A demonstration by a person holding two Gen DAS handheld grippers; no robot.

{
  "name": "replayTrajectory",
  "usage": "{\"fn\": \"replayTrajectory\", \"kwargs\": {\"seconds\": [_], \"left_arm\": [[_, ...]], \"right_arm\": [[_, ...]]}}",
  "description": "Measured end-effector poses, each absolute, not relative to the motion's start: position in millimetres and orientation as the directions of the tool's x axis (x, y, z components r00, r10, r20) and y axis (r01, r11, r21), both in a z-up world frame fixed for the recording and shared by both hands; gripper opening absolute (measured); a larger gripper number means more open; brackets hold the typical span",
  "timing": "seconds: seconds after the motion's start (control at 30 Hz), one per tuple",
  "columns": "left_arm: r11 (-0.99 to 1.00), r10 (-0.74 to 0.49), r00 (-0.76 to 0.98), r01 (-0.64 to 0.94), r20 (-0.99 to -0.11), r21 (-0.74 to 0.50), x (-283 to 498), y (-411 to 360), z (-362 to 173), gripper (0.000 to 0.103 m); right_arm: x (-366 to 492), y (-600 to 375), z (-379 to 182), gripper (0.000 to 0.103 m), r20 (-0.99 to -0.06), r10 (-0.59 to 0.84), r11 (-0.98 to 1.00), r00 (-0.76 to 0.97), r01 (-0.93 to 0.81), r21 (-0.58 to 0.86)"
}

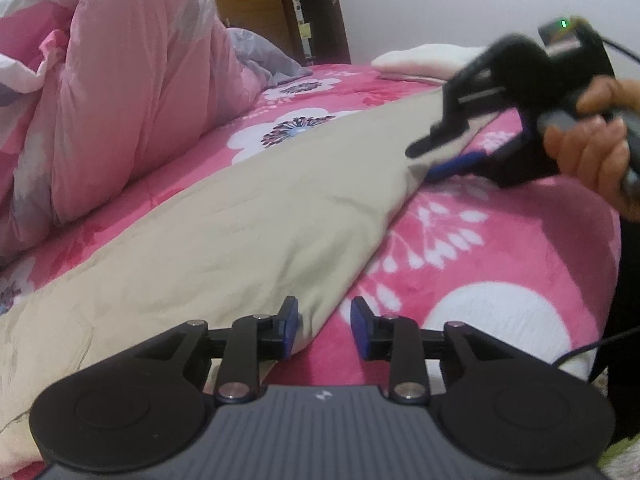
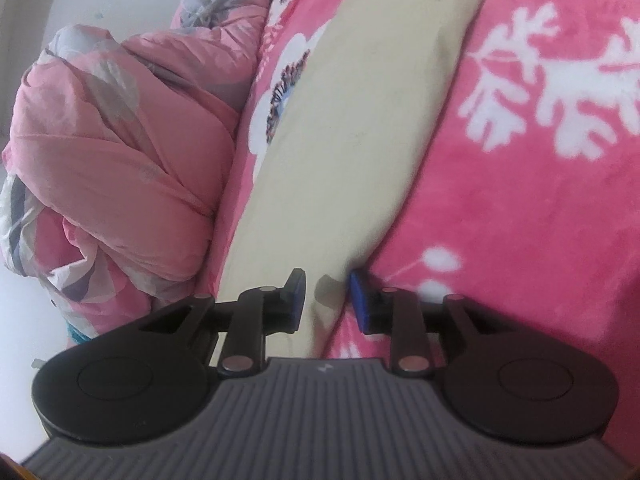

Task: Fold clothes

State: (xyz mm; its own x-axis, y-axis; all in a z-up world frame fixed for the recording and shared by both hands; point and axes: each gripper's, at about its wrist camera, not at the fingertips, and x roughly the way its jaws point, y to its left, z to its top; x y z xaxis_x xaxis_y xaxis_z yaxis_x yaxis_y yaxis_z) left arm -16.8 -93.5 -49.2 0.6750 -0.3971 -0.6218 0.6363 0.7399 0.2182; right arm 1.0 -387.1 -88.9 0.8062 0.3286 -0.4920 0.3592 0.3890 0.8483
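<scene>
A long beige garment (image 1: 240,220) lies flat on the pink flowered bed cover (image 1: 500,240). My left gripper (image 1: 325,328) hovers at the garment's near edge. Its jaws stand apart, the left pad (image 1: 294,326) lies against the cloth and the right pad is over the bed cover. At the garment's far end a person's hand (image 1: 588,148) holds my right gripper (image 1: 424,156), blurred, low over the cloth's edge. In the right wrist view the garment (image 2: 360,120) runs away up the picture. A raised bit of its edge stands in the gap of my right gripper (image 2: 328,300), and the pads do not press on it.
A heaped pink quilt (image 1: 120,100) fills the left side of the bed, close beside the garment. A white folded cloth or pillow (image 1: 420,60) lies at the far end. Behind it are a wooden door (image 1: 248,0) and a pale wall. A black cable (image 1: 580,352) hangs at the right.
</scene>
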Motion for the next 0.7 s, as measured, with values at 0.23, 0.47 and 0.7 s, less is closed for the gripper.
{"fn": "replayTrajectory", "kwargs": {"seconds": [0.23, 0.47, 0.7], "left_arm": [[0.796, -0.402, 0.688, 0.589, -0.604, 0.141, -8, -83, -44, 0.005], [0.834, -0.423, 0.702, 0.548, -0.573, 0.056, 2, -71, -32, 0.001], [0.771, -0.482, 0.652, 0.632, -0.585, 0.070, -13, -80, -31, 0.020]], "right_arm": [[-1, -383, -83, 0.016, -0.487, 0.297, 0.396, 0.821, 0.359, 0.845], [-6, -382, -84, 0.018, -0.466, 0.303, 0.382, 0.831, 0.342, 0.859], [-7, -387, -87, 0.018, -0.430, 0.314, 0.347, 0.846, 0.319, 0.882]]}}
